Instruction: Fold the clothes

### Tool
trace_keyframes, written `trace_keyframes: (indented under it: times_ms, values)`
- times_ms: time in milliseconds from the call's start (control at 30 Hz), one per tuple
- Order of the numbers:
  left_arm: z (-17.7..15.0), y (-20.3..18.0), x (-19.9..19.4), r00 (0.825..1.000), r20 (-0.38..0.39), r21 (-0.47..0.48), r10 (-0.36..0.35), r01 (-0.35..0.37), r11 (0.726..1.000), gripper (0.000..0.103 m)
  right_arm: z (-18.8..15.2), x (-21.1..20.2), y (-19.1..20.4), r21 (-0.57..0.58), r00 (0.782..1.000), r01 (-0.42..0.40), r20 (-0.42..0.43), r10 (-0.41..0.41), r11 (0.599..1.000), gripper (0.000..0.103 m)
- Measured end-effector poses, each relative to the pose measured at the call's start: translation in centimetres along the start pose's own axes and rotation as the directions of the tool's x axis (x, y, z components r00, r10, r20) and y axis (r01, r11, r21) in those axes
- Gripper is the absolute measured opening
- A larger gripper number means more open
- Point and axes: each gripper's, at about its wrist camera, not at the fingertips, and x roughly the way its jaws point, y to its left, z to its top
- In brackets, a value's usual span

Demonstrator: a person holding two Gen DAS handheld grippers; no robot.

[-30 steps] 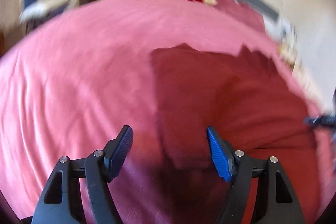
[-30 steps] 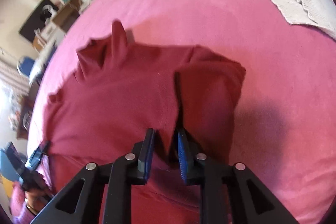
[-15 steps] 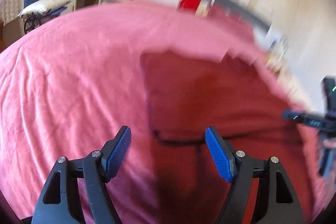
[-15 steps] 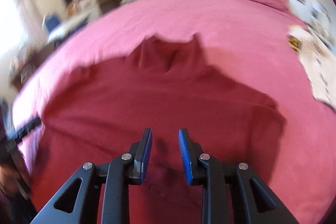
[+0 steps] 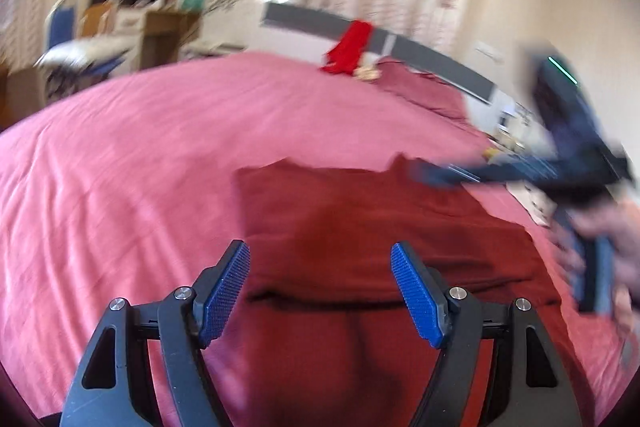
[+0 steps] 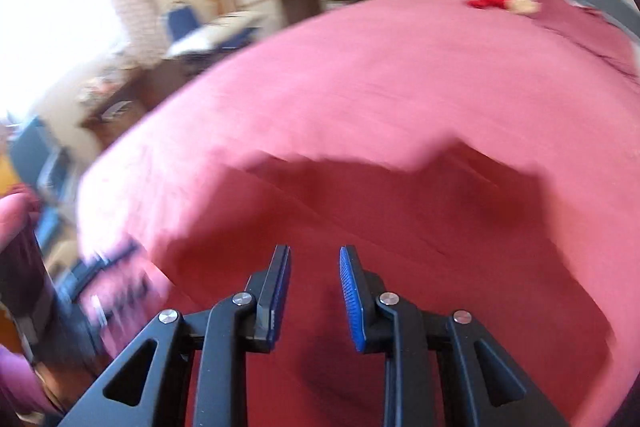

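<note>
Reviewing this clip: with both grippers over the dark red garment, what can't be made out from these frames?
- Right gripper, left wrist view: motion-blurred, so its jaws are unreadable there.
- Dark red garment, right wrist view: smeared outline, folds unclear; near hem hidden behind the fingers.
- Left gripper: open over the cloth; contact cannot be judged.
- Red item at the headboard: too small to identify.

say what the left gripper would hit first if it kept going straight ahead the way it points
Most likely the dark red garment lying on the pink bedspread; the open left gripper points right over it. Depth is blurry, so that is a guess.
</note>
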Motion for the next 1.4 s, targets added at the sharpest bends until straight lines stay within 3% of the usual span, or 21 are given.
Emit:
trace_keyframes:
  times_ms: [67, 167, 233, 367, 467, 567, 633, 733, 833, 967, 1000, 1033, 1167, 1333, 1400]
  values:
    - [-0.1, -0.5, 1.2, 1.000, -0.018, 0.030, -0.016, 0.017, 0.999, 0.075, 2.9, 3.7, 1.8, -0.054, 0.997, -0.044, -0.060, 0.041, 0.998, 0.025]
    - [-0.5, -0.6, 3.1, 0.997, -0.068, 0.043, -0.047, 0.050, 0.998, 0.075, 5.9, 9.1, 2.6, -0.062, 0.988, -0.005, -0.157, -0.004, 0.998, 0.025]
    - [-1.1, -0.4, 4.2, 0.991, -0.110, 0.038, -0.074, 0.078, 0.996, 0.075, 7.3, 12.4, 1.7, 0.033, 0.974, -0.052, -0.218, 0.058, 0.998, 0.025]
    - [-1.6, 0.0, 4.9, 0.984, -0.136, 0.002, -0.118, 0.119, 0.993, 0.079, 7.7, 17.4, 0.2, 0.229, 0.917, -0.143, -0.336, 0.216, 0.963, 0.026]
    - [-1.7, 0.4, 5.0, 0.982, -0.134, -0.027, -0.131, 0.128, 0.991, 0.079, 9.1, 17.9, -0.9, 0.309, 0.951, -0.119, -0.239, 0.199, 0.944, 0.021]
    - [-1.8, 0.9, 5.1, 0.981, -0.132, -0.057, -0.144, 0.138, 0.989, 0.079, 10.2, 16.7, -1.3, 0.328, 0.965, -0.145, -0.162, 0.207, 0.933, 0.027]
    - [-2.1, 1.9, 4.6, 0.983, -0.106, -0.113, -0.150, 0.138, 0.984, 0.079, 10.6, 14.5, -0.3, 0.253, 0.956, -0.220, -0.137, 0.260, 0.942, 0.027]
    - [-2.4, 3.2, 4.4, 0.983, -0.091, -0.178, -0.160, 0.142, 0.974, 0.079, 9.9, 13.1, 2.3, 0.085, 0.934, -0.233, -0.259, 0.247, 0.969, 0.027]
    - [-3.1, 3.5, 3.5, 0.983, -0.078, -0.208, -0.167, 0.148, 0.967, 0.079, 8.2, 13.4, 6.2, -0.174, 0.925, -0.156, -0.371, 0.082, 0.972, 0.027]
    - [-3.6, 3.5, 2.9, 0.984, -0.063, -0.224, -0.167, 0.150, 0.963, 0.079, 6.1, 15.4, 8.9, -0.335, 0.892, -0.132, -0.451, -0.036, 0.933, 0.024]
    - [-3.7, 3.7, 2.9, 0.984, -0.062, -0.233, -0.170, 0.151, 0.961, 0.079, 6.2, 15.5, 8.6, -0.319, 0.901, -0.111, -0.433, -0.040, 0.941, 0.012]
    - [-3.9, 3.7, 2.7, 0.983, -0.060, -0.241, -0.174, 0.155, 0.958, 0.079, 6.2, 15.5, 8.2, -0.301, 0.909, -0.090, -0.414, -0.045, 0.949, 0.007]
    - [-4.3, 3.9, 2.9, 0.981, -0.072, -0.271, -0.182, 0.156, 0.950, 0.079, 6.4, 15.5, 6.8, -0.225, 0.938, -0.011, -0.341, -0.068, 0.974, 0.003]
    - [-4.2, 4.0, 2.9, 0.979, -0.076, -0.282, -0.191, 0.162, 0.946, 0.079, 5.6, 14.1, 4.7, -0.112, 0.963, 0.070, -0.253, -0.097, 0.991, 0.008]
    - [-4.2, 4.2, 2.7, 0.977, -0.065, -0.295, -0.201, 0.173, 0.940, 0.079, 4.2, 11.9, 3.5, -0.057, 0.970, 0.089, -0.223, -0.100, 0.994, 0.022]
